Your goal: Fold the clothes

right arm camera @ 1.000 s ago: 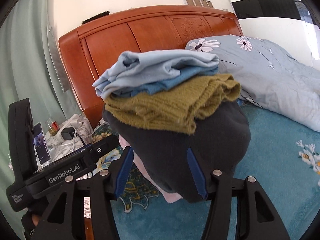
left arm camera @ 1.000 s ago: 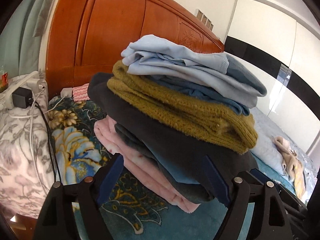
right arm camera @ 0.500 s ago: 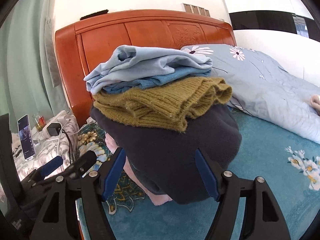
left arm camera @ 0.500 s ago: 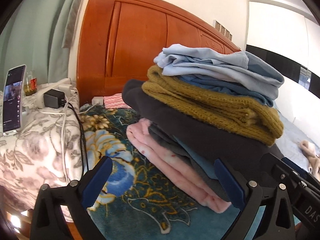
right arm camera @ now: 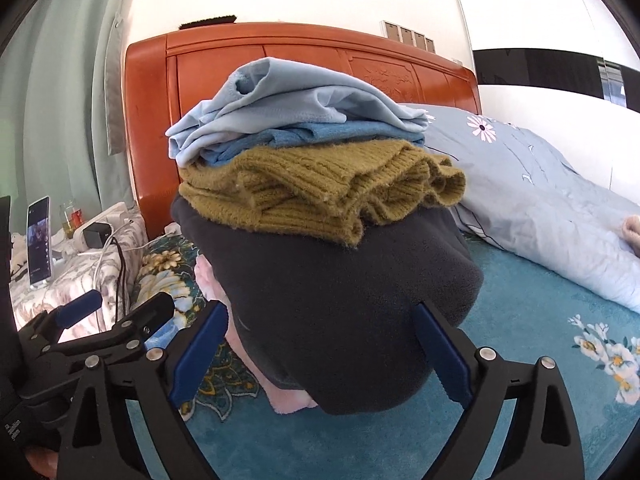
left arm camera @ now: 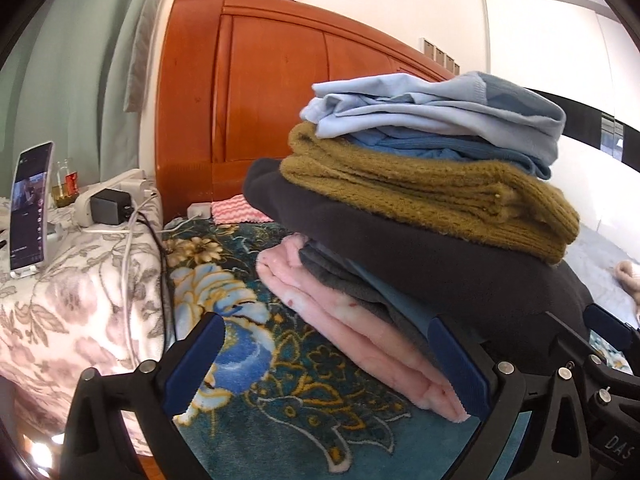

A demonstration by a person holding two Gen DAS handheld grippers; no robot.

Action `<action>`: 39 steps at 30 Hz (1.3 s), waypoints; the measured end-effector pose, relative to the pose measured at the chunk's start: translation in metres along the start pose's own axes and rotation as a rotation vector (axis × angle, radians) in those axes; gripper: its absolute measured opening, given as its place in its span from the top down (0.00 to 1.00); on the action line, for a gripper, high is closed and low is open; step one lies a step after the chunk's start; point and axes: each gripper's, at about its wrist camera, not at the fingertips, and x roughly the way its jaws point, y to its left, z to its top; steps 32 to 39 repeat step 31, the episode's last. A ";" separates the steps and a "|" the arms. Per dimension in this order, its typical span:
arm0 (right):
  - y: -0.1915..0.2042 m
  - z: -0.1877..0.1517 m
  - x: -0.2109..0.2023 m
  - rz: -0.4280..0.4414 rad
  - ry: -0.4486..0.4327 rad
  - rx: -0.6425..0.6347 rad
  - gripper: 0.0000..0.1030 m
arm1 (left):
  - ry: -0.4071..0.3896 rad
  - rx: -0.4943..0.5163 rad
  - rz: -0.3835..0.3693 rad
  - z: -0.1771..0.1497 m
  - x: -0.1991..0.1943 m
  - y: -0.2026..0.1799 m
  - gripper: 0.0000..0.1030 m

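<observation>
A teal flowered bedspread (right arm camera: pixel 532 320) spreads before an orange wooden headboard (left arm camera: pixel 276 92), a phone (left arm camera: pixel 30 210) propped at nine o'clock on a floral-covered stand. The stack of folded clothes (right arm camera: pixel 320 220) sits at centre: pale blue top, mustard knit, dark fleece, pink at the bottom. The left gripper (left arm camera: pixel 326 364) stands wide, the pink layer's corner just inside its right pad. The right gripper (right arm camera: pixel 320 354) has just been opening, its jaws wide about the fleece's front edge and, as far as I can tell, not pressing it. The stacking step looks finished; next comes backing both grippers clear without dragging the lower layers, then fetching another garment.
</observation>
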 end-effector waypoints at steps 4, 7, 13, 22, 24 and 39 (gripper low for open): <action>-0.013 0.000 -0.003 -0.020 -0.010 0.053 0.08 | -0.005 0.048 -0.030 0.011 0.003 -0.015 0.00; -0.020 0.002 -0.010 -0.053 -0.032 0.078 0.08 | -0.028 0.079 -0.031 0.018 0.002 -0.028 0.00; -0.024 0.006 -0.023 -0.120 -0.085 0.063 0.08 | -0.067 0.078 -0.026 0.023 -0.003 -0.040 0.00; -0.021 0.013 -0.031 -0.111 -0.103 0.045 0.08 | -0.121 0.074 0.016 0.026 -0.021 -0.036 0.00; -0.019 0.014 -0.034 -0.109 -0.113 0.039 0.08 | -0.125 0.064 0.015 0.027 -0.025 -0.034 0.00; -0.020 0.016 -0.038 -0.092 -0.124 0.061 0.08 | -0.152 0.057 0.020 0.028 -0.036 -0.034 0.00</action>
